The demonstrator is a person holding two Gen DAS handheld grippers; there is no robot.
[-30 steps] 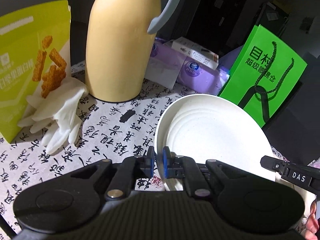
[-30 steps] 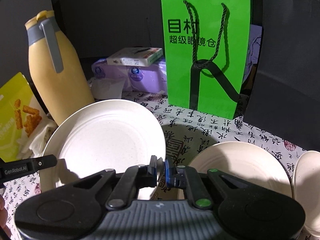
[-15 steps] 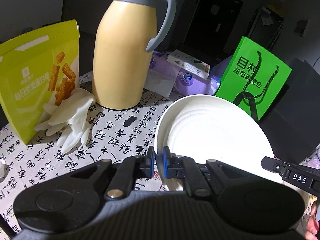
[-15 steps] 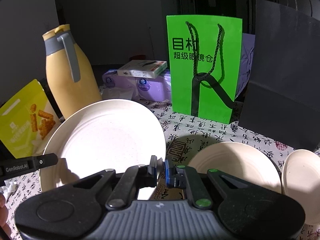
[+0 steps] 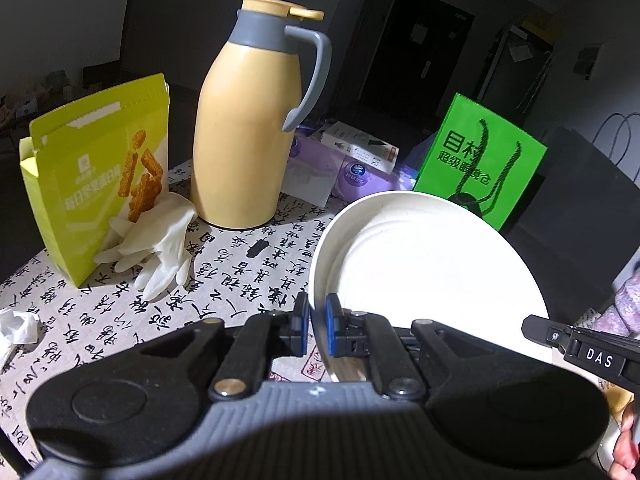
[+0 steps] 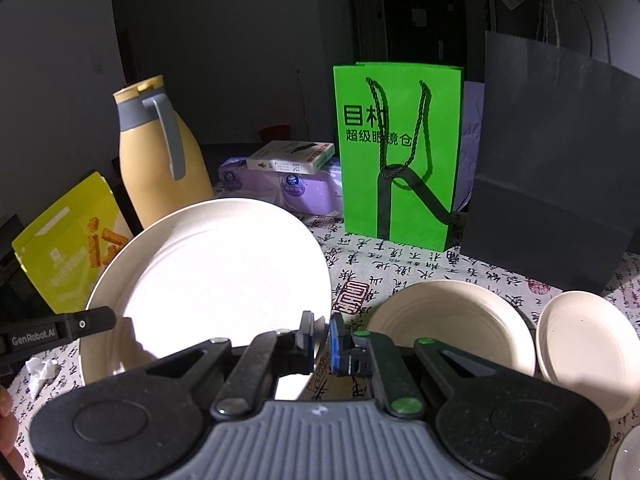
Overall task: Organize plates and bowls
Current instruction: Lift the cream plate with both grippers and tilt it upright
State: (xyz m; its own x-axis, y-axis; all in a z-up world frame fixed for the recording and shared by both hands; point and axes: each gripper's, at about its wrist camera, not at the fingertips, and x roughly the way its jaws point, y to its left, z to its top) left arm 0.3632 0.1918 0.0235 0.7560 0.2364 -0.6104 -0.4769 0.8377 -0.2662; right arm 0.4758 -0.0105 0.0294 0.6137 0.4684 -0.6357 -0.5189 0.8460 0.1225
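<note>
Early stage. Plate (image 6: pixel 208 276) off surface (image 6: pixel 420 268), tilted, between grippers: left gripper (image 5: pixel 316 322) jaws nearly closed on its left rim, right gripper (image 6: pixel 320 336) likewise on right rim. Two bowls (image 6: pixel 452 320) unstacked, side by side at right; stacking remains.

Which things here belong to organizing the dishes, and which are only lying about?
Job: large cream round plate held by left tongs and right tongs; two cream bowls.
Lying about: yellow thermos jug, green paper bag, white rubber gloves, snack box.
</note>
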